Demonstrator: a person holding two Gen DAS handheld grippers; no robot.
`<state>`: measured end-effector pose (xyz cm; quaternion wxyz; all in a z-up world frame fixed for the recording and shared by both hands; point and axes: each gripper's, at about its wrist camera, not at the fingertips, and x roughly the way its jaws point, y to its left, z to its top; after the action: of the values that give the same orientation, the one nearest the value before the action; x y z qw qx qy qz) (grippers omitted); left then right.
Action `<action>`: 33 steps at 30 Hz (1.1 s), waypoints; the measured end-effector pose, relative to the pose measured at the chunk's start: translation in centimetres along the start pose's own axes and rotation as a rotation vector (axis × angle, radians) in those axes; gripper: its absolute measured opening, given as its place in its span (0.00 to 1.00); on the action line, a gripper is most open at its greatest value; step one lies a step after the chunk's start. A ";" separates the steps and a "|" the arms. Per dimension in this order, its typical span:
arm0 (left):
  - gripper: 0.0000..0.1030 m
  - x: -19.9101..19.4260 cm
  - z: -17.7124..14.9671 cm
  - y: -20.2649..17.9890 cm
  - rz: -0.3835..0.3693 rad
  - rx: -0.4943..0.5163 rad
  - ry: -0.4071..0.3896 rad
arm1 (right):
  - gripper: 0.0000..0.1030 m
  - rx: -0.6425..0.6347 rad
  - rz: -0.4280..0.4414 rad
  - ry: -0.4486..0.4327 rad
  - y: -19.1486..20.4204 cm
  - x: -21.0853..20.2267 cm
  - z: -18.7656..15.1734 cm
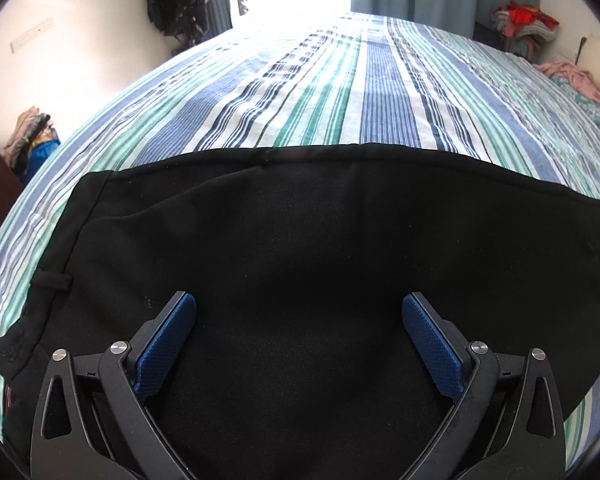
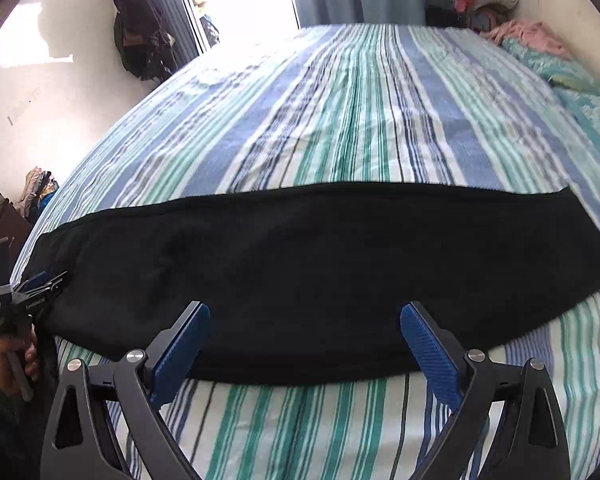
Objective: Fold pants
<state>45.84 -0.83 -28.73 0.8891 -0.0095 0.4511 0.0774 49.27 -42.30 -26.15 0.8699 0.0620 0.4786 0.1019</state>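
No text, label, brand or number can be read in either view. On the black body of the left gripper (image 2: pixel 40 286), at the left edge of the right wrist view, stands small pale lettering, too blurred to read

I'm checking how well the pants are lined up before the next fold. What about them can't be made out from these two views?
- Pants layers: black fabric swallows seams and folds in both views.
- Waistband end: cut off by the left view's lower-left edge.
- Left gripper: tiny at the right view's edge; contact with the pants unclear.
- Near hem: hidden behind the right gripper fingers.
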 end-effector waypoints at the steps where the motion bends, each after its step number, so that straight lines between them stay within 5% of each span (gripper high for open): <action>1: 1.00 -0.1 -0.1 0.1 -0.002 -0.001 -0.003 | 0.93 0.017 0.006 0.038 -1.6 1.3 0.4; 6: 1.00 -0.1 -0.3 0.1 -0.002 -0.001 -0.023 | 0.92 -0.002 -0.180 0.057 -12.3 1.4 0.0; 9: 1.00 -0.1 -0.4 0.0 0.001 0.001 -0.036 | 0.92 0.111 -0.409 0.062 -20.6 -0.8 0.9; 12: 1.00 -0.1 -0.4 0.0 0.003 0.002 -0.046 | 0.92 0.303 -0.457 -0.018 -27.1 -3.7 2.6; 14: 1.00 -0.1 -0.5 0.0 0.002 0.002 -0.050 | 0.92 0.375 -0.417 -0.040 -29.3 -3.9 4.1; 19: 1.00 0.0 -0.5 0.1 -0.001 -0.001 -0.058 | 0.91 0.377 -0.382 -0.015 -29.0 0.3 7.3; 20: 1.00 0.0 -0.5 0.1 -0.003 -0.002 -0.060 | 0.84 0.365 -0.389 0.009 -28.9 1.5 7.6; 21: 1.00 0.0 -0.6 0.1 -0.004 -0.002 -0.061 | 0.75 0.349 -0.400 0.032 -28.8 2.8 7.8; 22: 1.00 0.0 -0.6 0.1 -0.003 -0.002 -0.062 | 0.52 0.321 -0.418 0.027 -28.4 3.1 8.0; 23: 1.00 0.0 -0.6 0.1 -0.003 -0.002 -0.062 | 0.15 0.311 -0.401 -0.019 -27.8 2.6 8.0; 27: 1.00 0.0 -0.6 0.1 -0.002 -0.001 -0.061 | 0.06 0.311 -0.358 -0.137 -25.7 -1.1 6.7; 33: 1.00 0.1 -0.4 -0.2 0.008 0.006 -0.053 | 0.06 0.215 -0.320 -0.317 -18.2 -11.8 -1.8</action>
<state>45.54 -1.02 -29.04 0.9005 -0.0031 0.4275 0.0797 43.75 -62.77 -21.18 0.9276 0.0926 0.3480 -0.0995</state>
